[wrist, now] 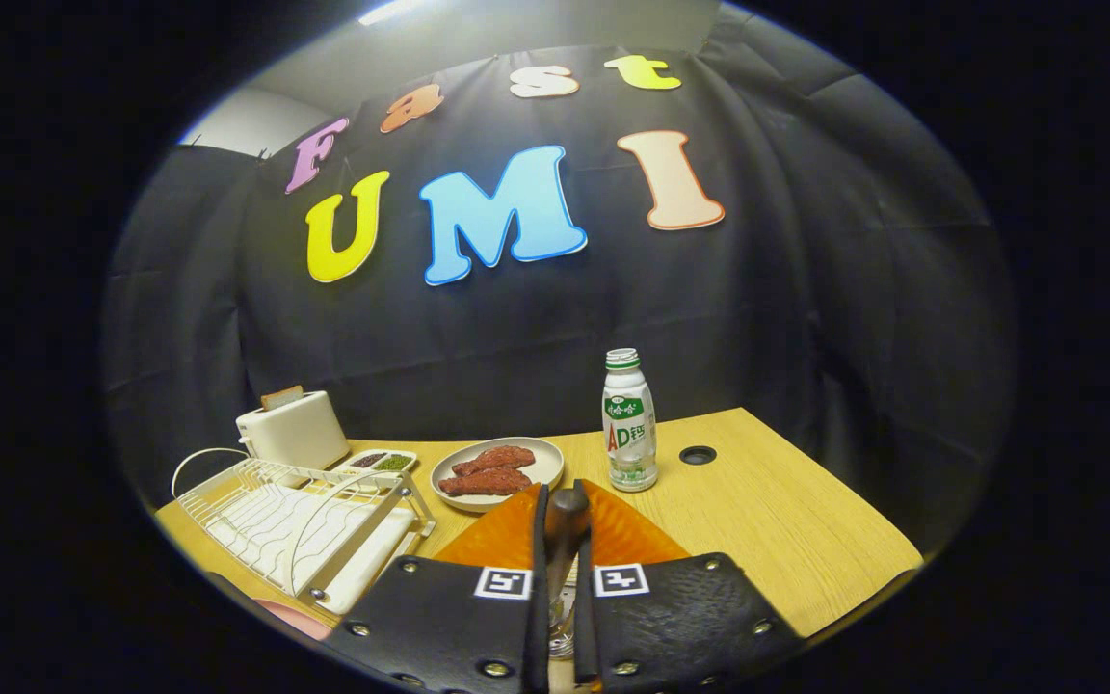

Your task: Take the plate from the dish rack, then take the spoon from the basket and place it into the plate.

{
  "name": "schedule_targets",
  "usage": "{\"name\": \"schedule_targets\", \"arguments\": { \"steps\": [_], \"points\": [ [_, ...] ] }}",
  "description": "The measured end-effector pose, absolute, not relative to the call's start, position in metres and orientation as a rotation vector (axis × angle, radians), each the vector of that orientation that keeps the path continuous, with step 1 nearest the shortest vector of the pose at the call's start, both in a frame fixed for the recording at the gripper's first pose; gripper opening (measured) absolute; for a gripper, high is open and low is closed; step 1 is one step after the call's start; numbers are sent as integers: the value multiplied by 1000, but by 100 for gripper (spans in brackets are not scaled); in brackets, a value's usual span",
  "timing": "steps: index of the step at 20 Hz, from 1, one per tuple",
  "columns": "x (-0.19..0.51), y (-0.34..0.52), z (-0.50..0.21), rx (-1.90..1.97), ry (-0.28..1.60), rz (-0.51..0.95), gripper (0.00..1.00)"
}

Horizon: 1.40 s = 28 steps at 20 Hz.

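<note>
I see a round plate carrying two reddish-brown pieces of meat ahead of my fingers, and a small tray with dark and green fillings just beside it, next to the toaster. The white dish rack sits off to the left on the wooden table, its slots bare as far as I can tell. A capped drink bottle stands to the right of the meat. My gripper is held low and level over an orange plate, fingers drawn close together and clamped on the spoon, whose dark handle sticks up between them, its clear lower part hanging below
</note>
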<state>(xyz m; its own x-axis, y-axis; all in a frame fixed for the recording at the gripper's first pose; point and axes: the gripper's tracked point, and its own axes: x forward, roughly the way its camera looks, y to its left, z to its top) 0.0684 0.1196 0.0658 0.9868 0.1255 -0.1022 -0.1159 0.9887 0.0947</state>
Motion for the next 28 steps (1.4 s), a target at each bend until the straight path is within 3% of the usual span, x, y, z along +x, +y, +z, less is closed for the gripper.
{"name": "schedule_targets", "arguments": {
  "steps": [1, 9, 16, 28],
  "points": [
    [70, 123, 64, 82, 118, 127, 5],
    [76, 122, 68, 39, 156, 134, 5],
    [69, 118, 120, 43, 120, 116, 5],
    [-26, 139, 204, -11, 53, 54, 5]
  ]
}}
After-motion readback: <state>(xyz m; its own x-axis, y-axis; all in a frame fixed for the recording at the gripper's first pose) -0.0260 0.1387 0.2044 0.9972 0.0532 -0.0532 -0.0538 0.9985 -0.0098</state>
